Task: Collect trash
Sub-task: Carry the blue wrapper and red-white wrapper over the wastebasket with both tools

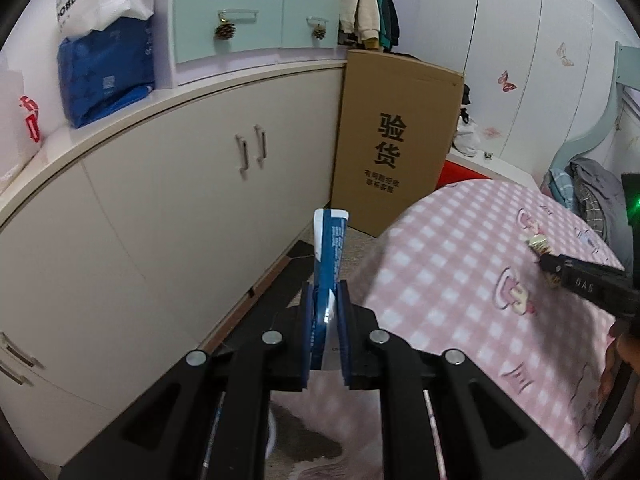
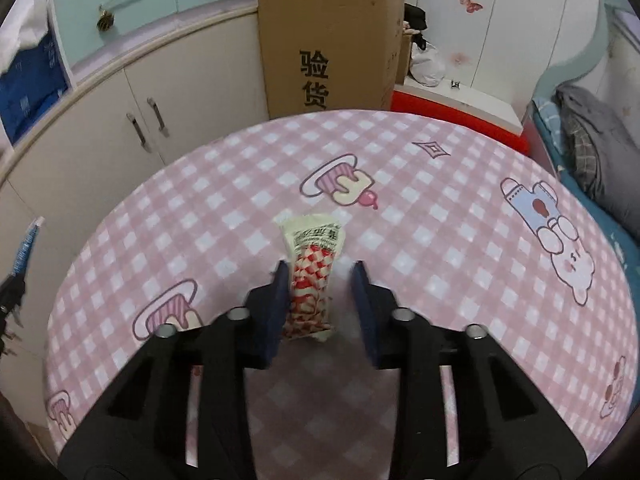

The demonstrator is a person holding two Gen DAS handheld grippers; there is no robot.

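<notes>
Left gripper [image 1: 324,292]: fingers clamped flat on a blue-and-white wrapper [image 1: 330,248], held upright at the centre of the left wrist frame. Thin, glossy film, a long narrow sachet with a crimped white top edge, stiff enough to stand clear of the pads.

Right gripper [image 2: 320,266]: fingers standing apart around a red-and-white snack wrapper [image 2: 314,256] at the centre of the right wrist frame. Left pad touching its edge, a clear gap at the right pad, so not yet pinched. Cream ends, printed label band, checkered red middle; crinkly and light, likely to slide or fold under a one-sided push.

Step in hand, by judgement: one piece of trash secured, the second being taken. Next: bringing the right pads together squarely across the wrapper's middle, lifting it off the surface [image 2: 400,220], then carrying both pieces to a bin; none in view.

Beyond the fingers: a round surface under a smooth pink gingham cloth with cartoon prints. Upper centre, a tall cardboard box [image 1: 392,140] with black characters; to the left, cream cabinets [image 1: 200,184] with metal handles.
</notes>
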